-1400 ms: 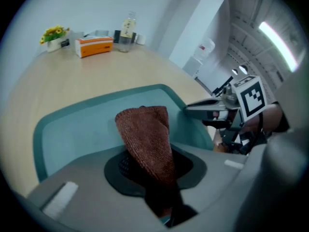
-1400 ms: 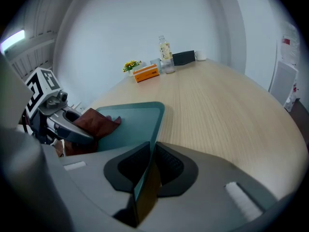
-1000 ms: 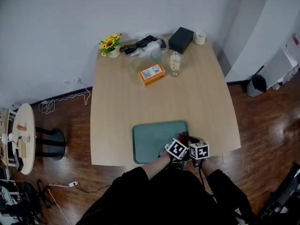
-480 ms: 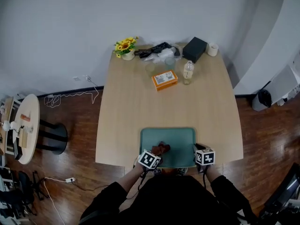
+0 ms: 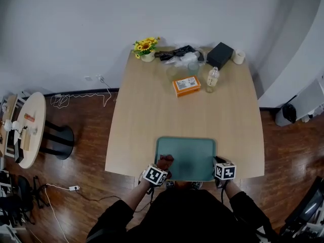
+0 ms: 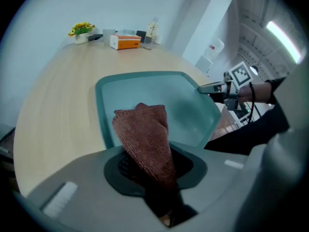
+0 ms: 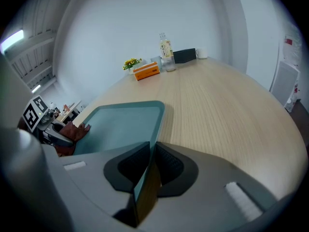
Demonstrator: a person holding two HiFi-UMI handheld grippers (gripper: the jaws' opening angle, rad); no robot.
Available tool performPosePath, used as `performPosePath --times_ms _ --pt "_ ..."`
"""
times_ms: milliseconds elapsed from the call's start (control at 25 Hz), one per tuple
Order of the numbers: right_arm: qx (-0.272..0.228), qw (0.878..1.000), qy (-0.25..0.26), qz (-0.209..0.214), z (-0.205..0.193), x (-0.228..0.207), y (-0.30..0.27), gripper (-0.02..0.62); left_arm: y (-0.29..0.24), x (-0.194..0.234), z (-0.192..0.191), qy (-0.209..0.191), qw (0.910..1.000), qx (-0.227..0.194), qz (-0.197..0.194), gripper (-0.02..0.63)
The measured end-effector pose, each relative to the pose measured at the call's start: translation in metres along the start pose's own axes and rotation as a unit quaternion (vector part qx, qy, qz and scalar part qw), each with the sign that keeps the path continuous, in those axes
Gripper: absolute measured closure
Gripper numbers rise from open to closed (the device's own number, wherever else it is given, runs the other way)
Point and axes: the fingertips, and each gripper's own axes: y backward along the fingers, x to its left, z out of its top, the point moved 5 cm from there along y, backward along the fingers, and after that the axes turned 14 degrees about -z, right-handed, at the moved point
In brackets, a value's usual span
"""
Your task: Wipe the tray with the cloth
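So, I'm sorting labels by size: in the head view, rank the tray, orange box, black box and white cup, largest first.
1. tray
2. orange box and black box: too alike to rank
3. white cup

1. One teal tray [image 5: 185,158].
2. One brown cloth [image 5: 164,161].
3. Two grippers: left gripper [image 5: 162,167] and right gripper [image 5: 217,161].
4. Two tables: wooden table [image 5: 152,115] and, at left, round side table [image 5: 30,130].
5. Far end of the wooden table: one orange box [image 5: 187,85], one bottle [image 5: 212,78], one black box [image 5: 221,55], one flower pot [image 5: 146,48].
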Motion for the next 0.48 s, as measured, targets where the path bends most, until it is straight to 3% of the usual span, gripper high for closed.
performPosePath --times_ms 240,480 --pt "-0.008 1.0 -0.011 -0.003 0.005 0.001 0.0 0.555 -0.051 -0.06 0.046 -0.088 0.9935 0.041 -0.059 0.523" --pt "-0.012 1.0 -0.011 -0.004 0.006 0.002 -0.003 0.557 -0.116 -0.131 0.099 -0.192 0.97 0.081 -0.125 0.523"
